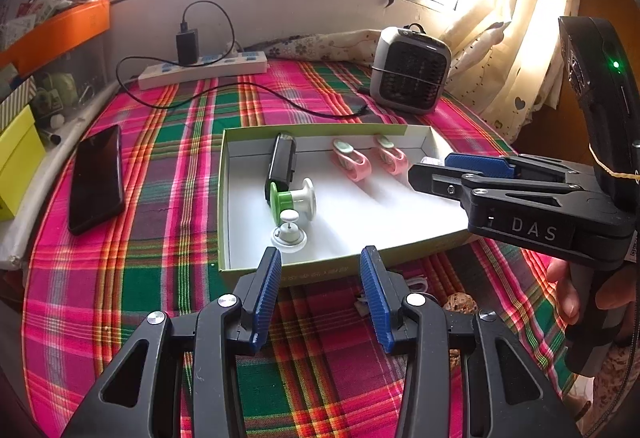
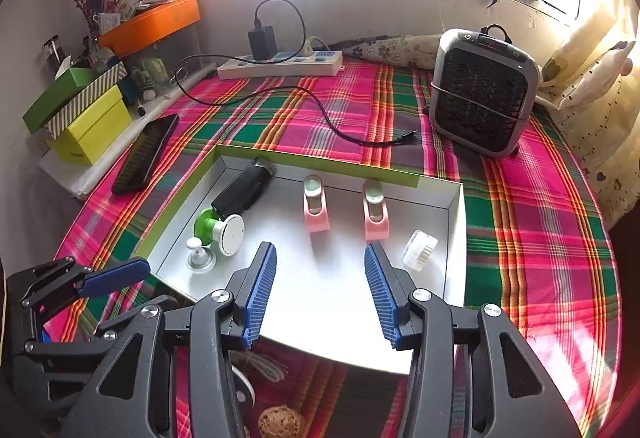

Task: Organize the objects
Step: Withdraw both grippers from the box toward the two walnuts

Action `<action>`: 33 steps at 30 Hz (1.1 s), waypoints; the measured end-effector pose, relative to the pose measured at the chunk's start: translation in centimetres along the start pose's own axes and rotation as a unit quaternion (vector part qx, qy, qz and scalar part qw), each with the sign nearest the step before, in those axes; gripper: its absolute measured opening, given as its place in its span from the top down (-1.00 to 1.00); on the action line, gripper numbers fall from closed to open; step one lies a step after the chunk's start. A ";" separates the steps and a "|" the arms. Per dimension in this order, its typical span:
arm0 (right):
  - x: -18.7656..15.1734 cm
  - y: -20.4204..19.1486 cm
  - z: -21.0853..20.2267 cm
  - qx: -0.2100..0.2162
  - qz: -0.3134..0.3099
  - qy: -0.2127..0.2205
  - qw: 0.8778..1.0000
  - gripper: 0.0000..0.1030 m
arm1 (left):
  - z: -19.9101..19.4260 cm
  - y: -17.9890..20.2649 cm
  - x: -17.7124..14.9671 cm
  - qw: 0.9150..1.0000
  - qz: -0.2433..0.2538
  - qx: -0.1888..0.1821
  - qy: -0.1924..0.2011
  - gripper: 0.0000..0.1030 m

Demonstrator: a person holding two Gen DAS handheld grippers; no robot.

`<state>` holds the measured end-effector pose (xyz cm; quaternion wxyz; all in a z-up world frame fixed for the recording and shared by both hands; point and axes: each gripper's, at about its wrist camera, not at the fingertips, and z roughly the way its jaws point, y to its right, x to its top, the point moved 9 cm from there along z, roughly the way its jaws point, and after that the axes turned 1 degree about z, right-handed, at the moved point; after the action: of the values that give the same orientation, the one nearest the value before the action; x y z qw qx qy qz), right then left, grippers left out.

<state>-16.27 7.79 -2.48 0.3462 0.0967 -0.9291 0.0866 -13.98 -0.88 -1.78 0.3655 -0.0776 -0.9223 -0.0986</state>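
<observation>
Plaid-covered table by the window — shallow box [image 2: 454,222] mid-table, sorting partly done.
I've got left gripper [image 1: 320,296] and right gripper [image 2: 320,292] both wide open, empty; pink clips [image 2: 316,208] lie side by side in the box, presumably grouped — "DAS" readable on right gripper.

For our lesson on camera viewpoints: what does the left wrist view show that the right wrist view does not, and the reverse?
Only the left wrist view shows the person's hand gripping the right gripper. Only the right wrist view clearly shows the clear plastic piece in the box and the left gripper from outside. Both share the box, two pink clips, the black phone and the heater.
</observation>
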 end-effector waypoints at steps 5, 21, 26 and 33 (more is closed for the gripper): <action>-1.3 0.1 -1.2 -0.002 0.003 0.005 1.000 0.08 | -0.7 0.3 -0.5 1.000 -0.001 -0.004 0.003 0.23; -6.2 0.2 -3.1 0.005 0.014 0.010 1.000 0.08 | -1.3 2.2 -3.6 0.999 0.005 -0.041 -0.009 0.23; -7.6 0.0 -3.4 0.018 0.021 0.011 1.000 0.08 | -1.4 2.5 -4.4 0.999 0.000 -0.050 -0.011 0.23; -8.5 -0.5 -3.2 0.029 0.023 0.008 0.999 0.08 | -1.3 2.5 -5.4 0.998 -0.001 -0.053 -0.018 0.23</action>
<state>-7.79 9.03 -5.65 0.3486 0.0848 -0.9253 0.1224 -8.66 0.88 -4.27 0.3443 -0.0973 -0.9223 -0.1461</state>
